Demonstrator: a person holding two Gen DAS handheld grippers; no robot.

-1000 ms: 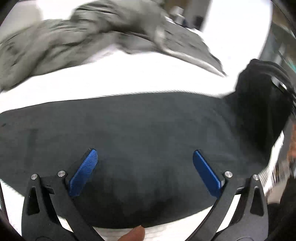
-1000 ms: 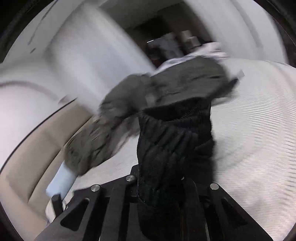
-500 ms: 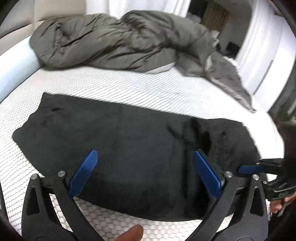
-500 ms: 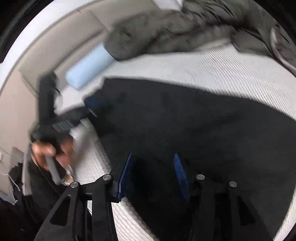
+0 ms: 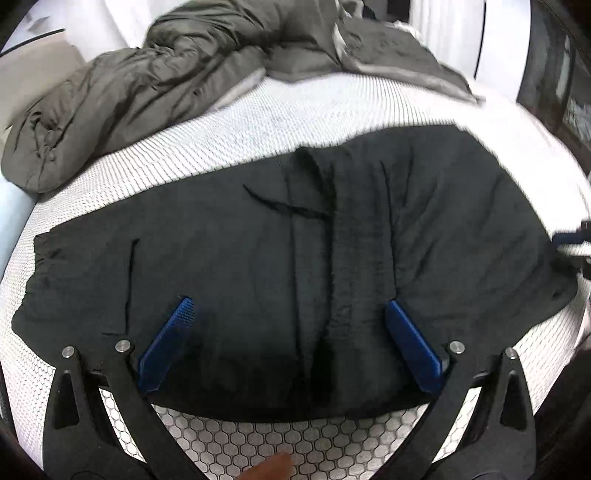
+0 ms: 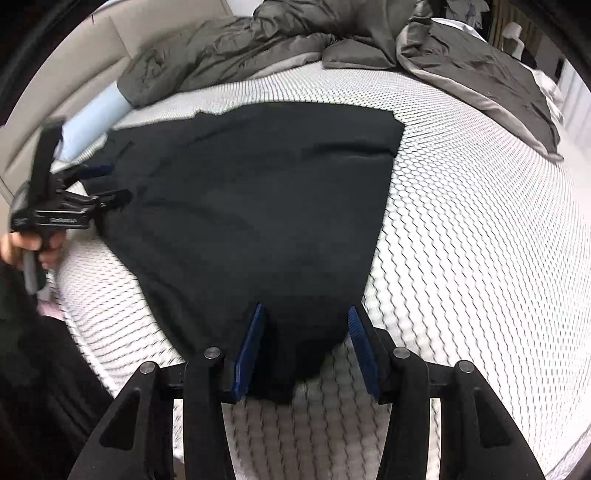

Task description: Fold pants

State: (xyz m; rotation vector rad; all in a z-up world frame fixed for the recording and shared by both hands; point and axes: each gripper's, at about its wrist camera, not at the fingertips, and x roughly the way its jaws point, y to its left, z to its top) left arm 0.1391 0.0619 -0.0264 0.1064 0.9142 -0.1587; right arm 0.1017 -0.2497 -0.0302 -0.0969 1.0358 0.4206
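Note:
Black pants (image 5: 258, 266) lie flat across the white mattress, folded lengthwise, with a ridge of creases near the middle. In the right wrist view the pants (image 6: 258, 206) spread away from me. My left gripper (image 5: 288, 314) is open, its blue pads wide apart just above the pants' near edge. It also shows in the right wrist view (image 6: 107, 184) at the pants' far left end. My right gripper (image 6: 306, 325) is open, its pads either side of the pants' near end, not clamped on it.
A rumpled grey duvet (image 5: 155, 85) lies along the far side of the bed, also in the right wrist view (image 6: 288, 33). A light blue pillow (image 6: 96, 114) sits at the head. The white honeycomb mattress (image 6: 480, 229) extends to the right.
The right gripper carried the bunched pant end over, let it go and opened. The pants now lie flat. The left gripper stayed open over the near edge.

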